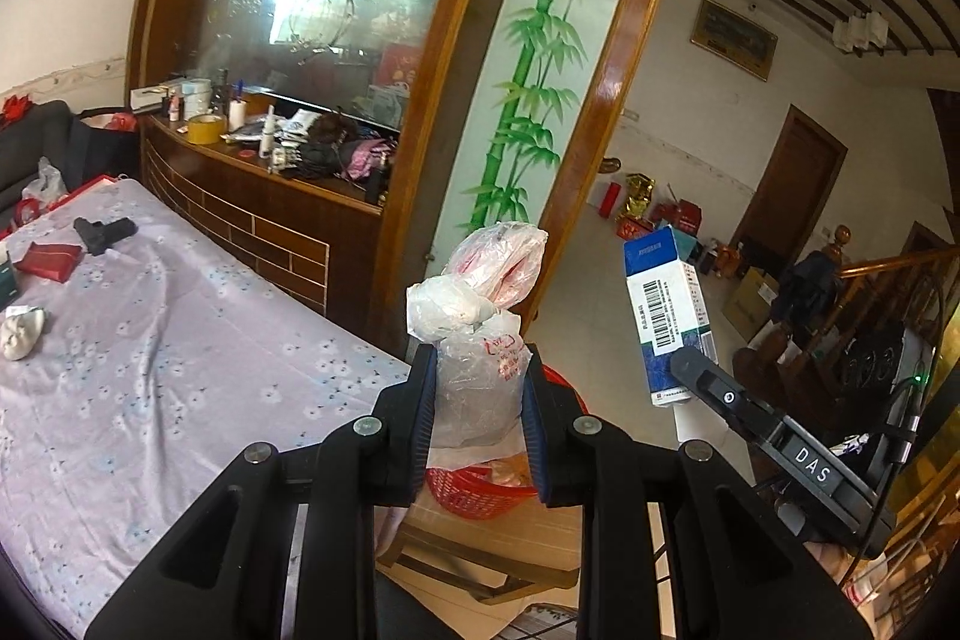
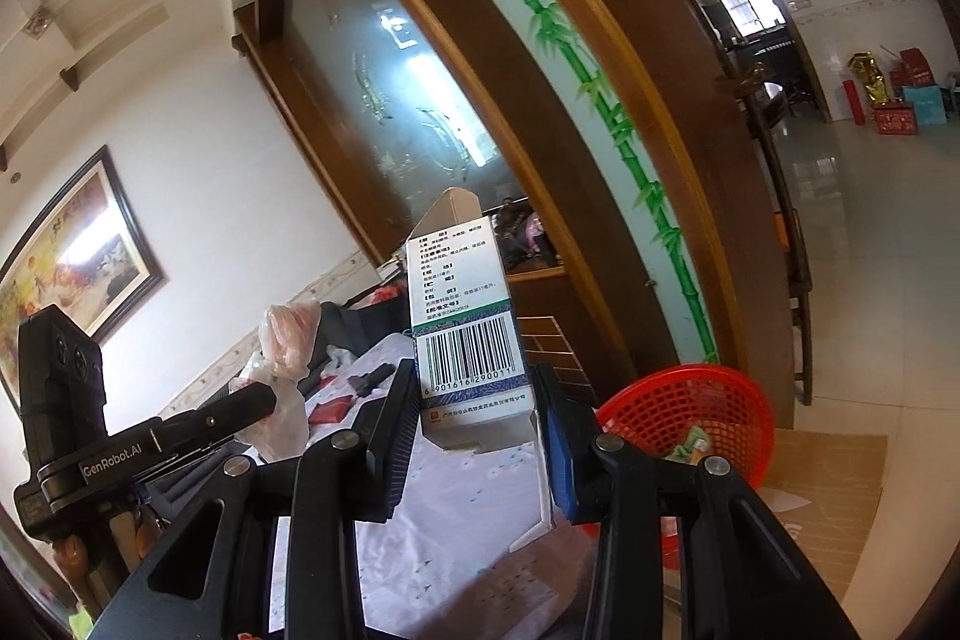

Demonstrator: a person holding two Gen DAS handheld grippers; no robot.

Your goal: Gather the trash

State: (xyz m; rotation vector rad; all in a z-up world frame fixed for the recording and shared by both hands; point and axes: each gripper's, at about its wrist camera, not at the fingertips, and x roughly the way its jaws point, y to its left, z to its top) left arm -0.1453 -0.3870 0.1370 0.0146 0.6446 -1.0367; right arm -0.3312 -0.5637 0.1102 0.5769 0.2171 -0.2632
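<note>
My left gripper [image 1: 478, 370] is shut on a crumpled clear plastic bag [image 1: 480, 334] with red print, held above a red mesh basket [image 1: 480, 493]. My right gripper [image 2: 474, 382] is shut on a blue and white cardboard box [image 2: 465, 334] with a barcode, held in the air over the table edge. The red basket [image 2: 708, 406] sits just right of it with some trash inside. The box [image 1: 669, 316] and the right gripper's finger also show in the left wrist view. The bag [image 2: 282, 370] and left gripper show at left in the right wrist view.
A table with a lilac flowered cloth [image 1: 150, 370] holds a black toy gun [image 1: 102, 232], a red wallet [image 1: 51, 261] and a white crumpled item [image 1: 21, 334]. A cluttered wooden cabinet [image 1: 270, 196] stands behind. Cardboard [image 2: 828, 514] lies on the tiled floor under the basket.
</note>
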